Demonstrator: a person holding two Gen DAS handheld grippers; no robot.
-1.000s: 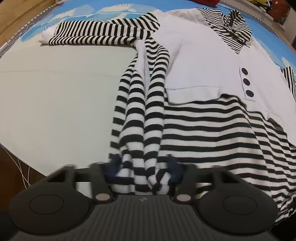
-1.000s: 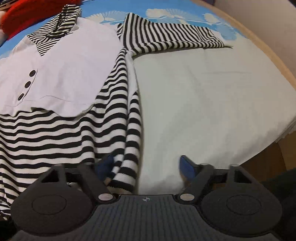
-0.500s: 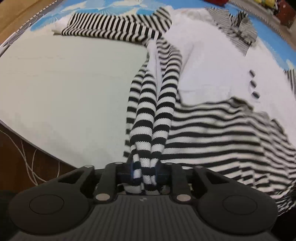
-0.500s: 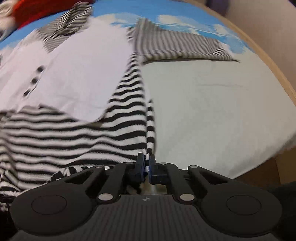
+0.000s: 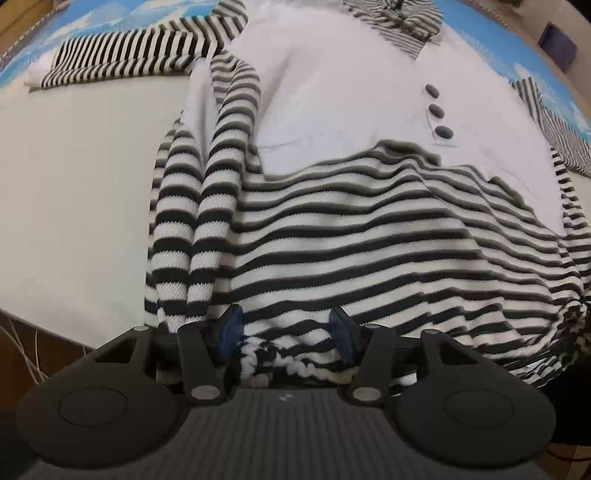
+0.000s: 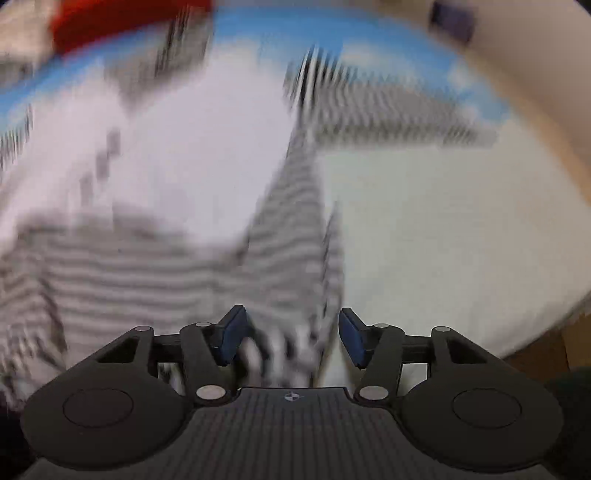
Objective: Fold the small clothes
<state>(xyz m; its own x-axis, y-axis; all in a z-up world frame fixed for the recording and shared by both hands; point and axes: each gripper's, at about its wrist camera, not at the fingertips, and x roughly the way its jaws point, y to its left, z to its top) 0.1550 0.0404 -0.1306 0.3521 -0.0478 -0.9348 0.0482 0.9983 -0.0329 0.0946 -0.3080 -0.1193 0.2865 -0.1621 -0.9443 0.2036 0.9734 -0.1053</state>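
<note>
A black-and-white striped sweater (image 5: 369, 229) with a plain white chest panel and three dark buttons (image 5: 437, 110) lies on a pale sheet. Its hem is bunched toward me. In the left wrist view, my left gripper (image 5: 286, 330) is open, with the bunched hem lying between its blue pads (image 5: 231, 328). One striped sleeve (image 5: 129, 62) stretches out at the upper left. The right wrist view is heavily blurred. There my right gripper (image 6: 290, 330) is open over the sweater's (image 6: 147, 258) right hem corner.
The pale sheet (image 5: 74, 184) covers a bed with a blue patterned cover (image 5: 92, 22) at the far side. The bed's edge and wooden floor (image 5: 37, 354) show at the lower left. Something red (image 6: 122, 18) lies beyond the collar.
Both grippers were shut on the sweater's hem half a second ago and have now opened. The hem has been pushed up toward the chest. The right view is blurred by motion.
</note>
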